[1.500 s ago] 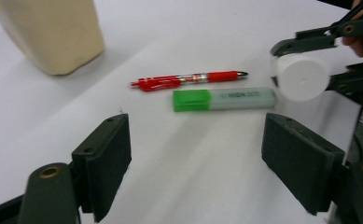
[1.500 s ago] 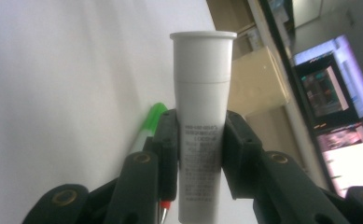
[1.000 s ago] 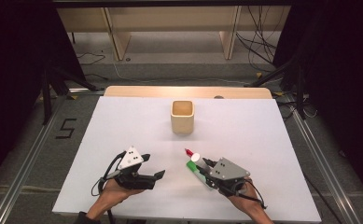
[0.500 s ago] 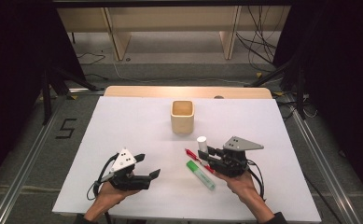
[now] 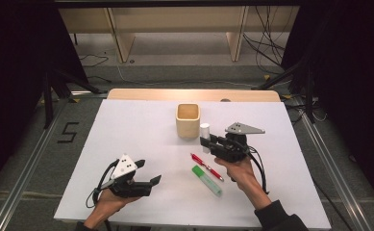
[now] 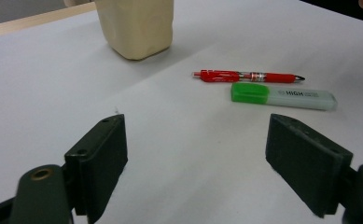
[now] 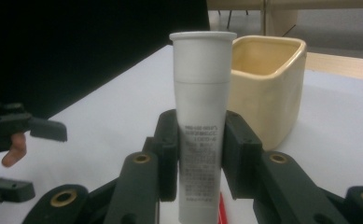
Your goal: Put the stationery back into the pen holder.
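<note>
From above, the right gripper (image 5: 206, 142) holds a white tube (image 5: 205, 131) upright just beside the beige cup (image 5: 188, 121), clear of the table (image 5: 127, 125); the left gripper (image 5: 151, 185) rests near the front edge, jaws apart. Along the left gripper's jaws, a red pen (image 6: 247, 76) and green highlighter (image 6: 284, 96) lie ahead. Along the right gripper's jaws, both pads clamp the tube's lower half.
</note>
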`<action>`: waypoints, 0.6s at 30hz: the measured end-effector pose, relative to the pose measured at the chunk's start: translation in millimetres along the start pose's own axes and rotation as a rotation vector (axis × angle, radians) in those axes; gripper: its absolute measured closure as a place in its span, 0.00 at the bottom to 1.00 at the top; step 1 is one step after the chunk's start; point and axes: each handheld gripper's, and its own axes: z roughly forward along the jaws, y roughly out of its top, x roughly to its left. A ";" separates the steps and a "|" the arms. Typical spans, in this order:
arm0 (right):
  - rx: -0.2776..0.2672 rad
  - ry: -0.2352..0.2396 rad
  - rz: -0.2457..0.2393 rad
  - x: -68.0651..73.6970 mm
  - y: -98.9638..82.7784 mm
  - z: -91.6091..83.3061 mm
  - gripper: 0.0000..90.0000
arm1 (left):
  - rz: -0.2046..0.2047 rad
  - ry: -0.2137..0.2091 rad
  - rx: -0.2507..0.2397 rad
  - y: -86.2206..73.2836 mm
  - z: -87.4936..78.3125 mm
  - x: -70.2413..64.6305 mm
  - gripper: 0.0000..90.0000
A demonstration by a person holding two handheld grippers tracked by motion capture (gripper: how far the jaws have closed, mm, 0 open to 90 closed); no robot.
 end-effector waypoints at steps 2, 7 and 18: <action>0.000 0.003 0.009 -2.7 5.0 4.3 0.78 | 0.015 0.024 0.003 -0.9 -1.1 0.6 0.22; -0.003 -0.013 0.015 -8.0 19.0 14.0 0.78 | 0.001 0.030 -0.007 -3.5 -4.2 3.6 0.22; -0.017 -0.038 0.056 -18.9 43.1 34.4 0.78 | -0.007 0.019 0.002 -7.3 -5.4 5.5 0.22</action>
